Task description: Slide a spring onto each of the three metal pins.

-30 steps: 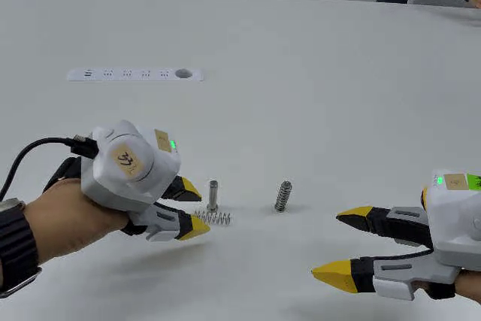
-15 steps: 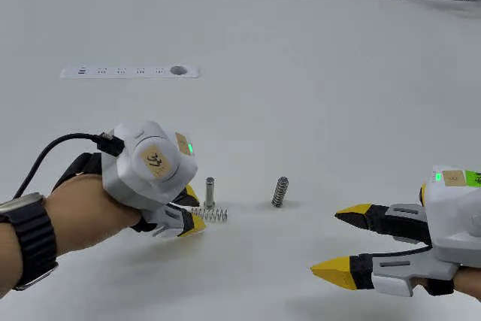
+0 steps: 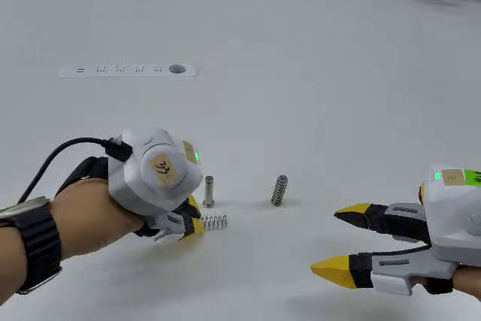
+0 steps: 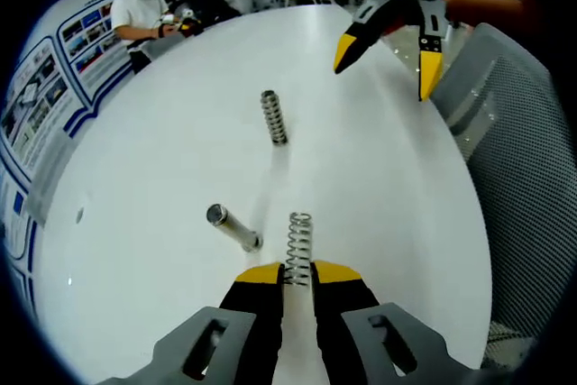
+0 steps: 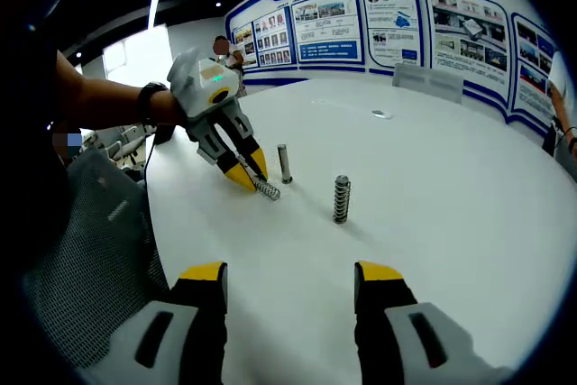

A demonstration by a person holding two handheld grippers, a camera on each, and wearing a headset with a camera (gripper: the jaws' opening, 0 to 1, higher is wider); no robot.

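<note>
Bearing surface, white workbench (image 3: 316, 73): carries two pins against the task's three, one dressed and one bare.
Right gripper (image 3: 327, 242): jaws spread wide with nothing between them; idle at 4 o'clock of the pins, well apart.
Left gripper (image 3: 194, 219): jaws pressed nearly together, pinching the near end of the loose spring; just beside the bare pin, at its 7 o'clock.
Power strip (image 3: 128, 71): at 11 o'clock on the bench, well apart from the work; no part in the task.
Sprung pin (image 3: 279, 199): upright at 3 o'clock of the bare pin, wearing its fitted spring (image 3: 280, 186); judged done.
Bare pin (image 3: 208, 191): upright, nothing on its shaft; judged next to be served.
Loose spring (image 3: 215, 222): near level at 5 o'clock of the bare pin, free end pointing to 3 o'clock; not yet turned up over the pin top.
Progress, judged: one of three fitted; second in hand; third not accounted for.
Hard to make out: where the third pin and its spring lie; whether the loose spring rests on the bench or is lifted clear; whether the fitted spring is seated to the base, too small to tell.
</note>
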